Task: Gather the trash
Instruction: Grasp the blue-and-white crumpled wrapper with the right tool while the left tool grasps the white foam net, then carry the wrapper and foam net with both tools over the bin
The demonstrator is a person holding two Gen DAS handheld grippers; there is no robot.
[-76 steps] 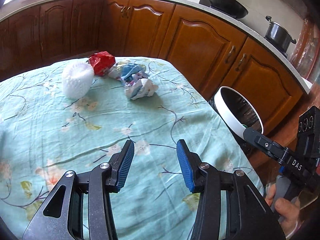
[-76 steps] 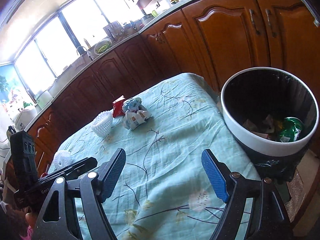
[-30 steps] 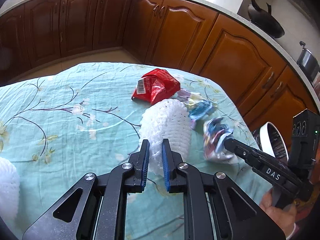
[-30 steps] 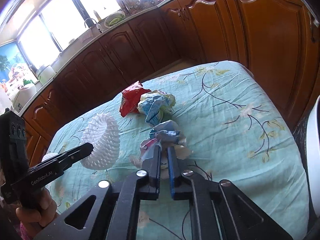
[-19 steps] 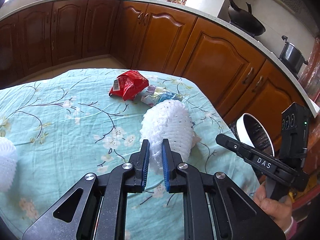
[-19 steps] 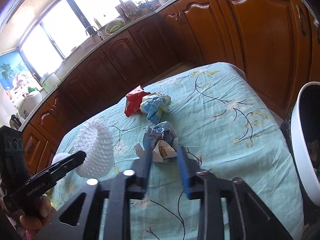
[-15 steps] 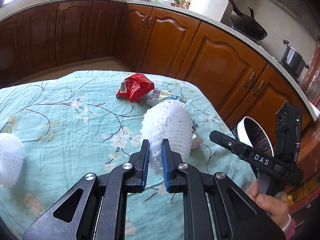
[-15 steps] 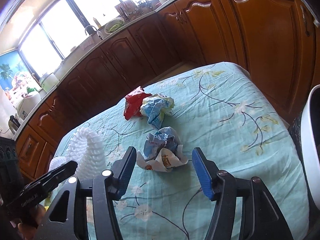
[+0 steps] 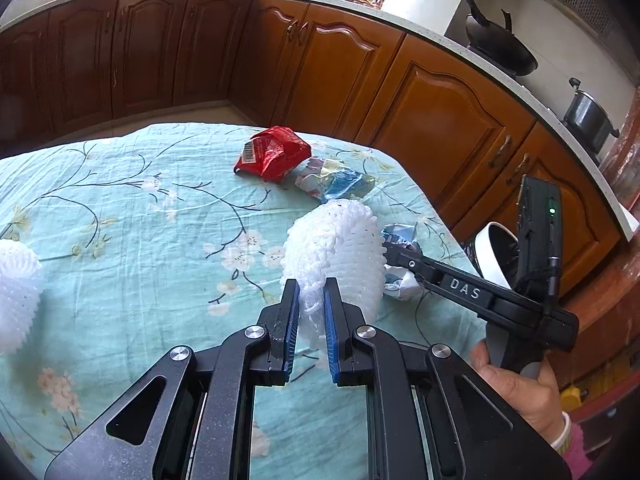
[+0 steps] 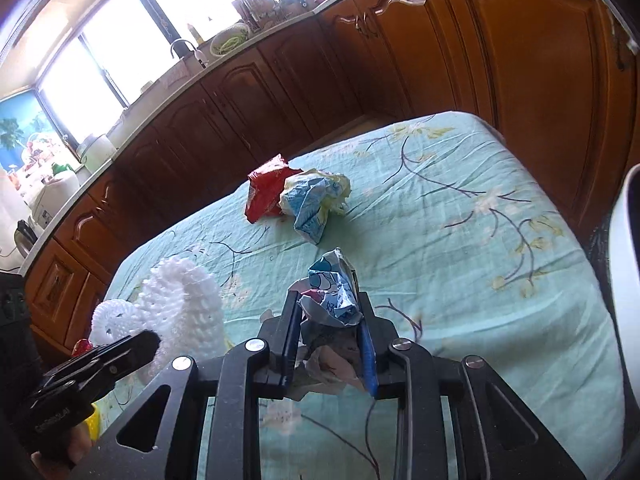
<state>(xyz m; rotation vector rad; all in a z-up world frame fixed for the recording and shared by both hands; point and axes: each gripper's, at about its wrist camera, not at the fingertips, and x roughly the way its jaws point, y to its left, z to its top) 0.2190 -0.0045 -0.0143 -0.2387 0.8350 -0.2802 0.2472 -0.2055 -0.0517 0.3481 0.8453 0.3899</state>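
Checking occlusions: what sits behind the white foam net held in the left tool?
Behind the white foam net a crumpled blue-and-white wrapper peeks out, gripped by the right tool. The net covers most of it.

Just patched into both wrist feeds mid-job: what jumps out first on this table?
Each claw grips a piece of trash over the teal flowered tablecloth: the left claw is shut on a white foam net, and the right claw, whose jaws have just been closing, pinches a crumpled wrapper. Behind them, at the table's far edge, lie a red snack bag and a blue-and-white wrapper, touching.
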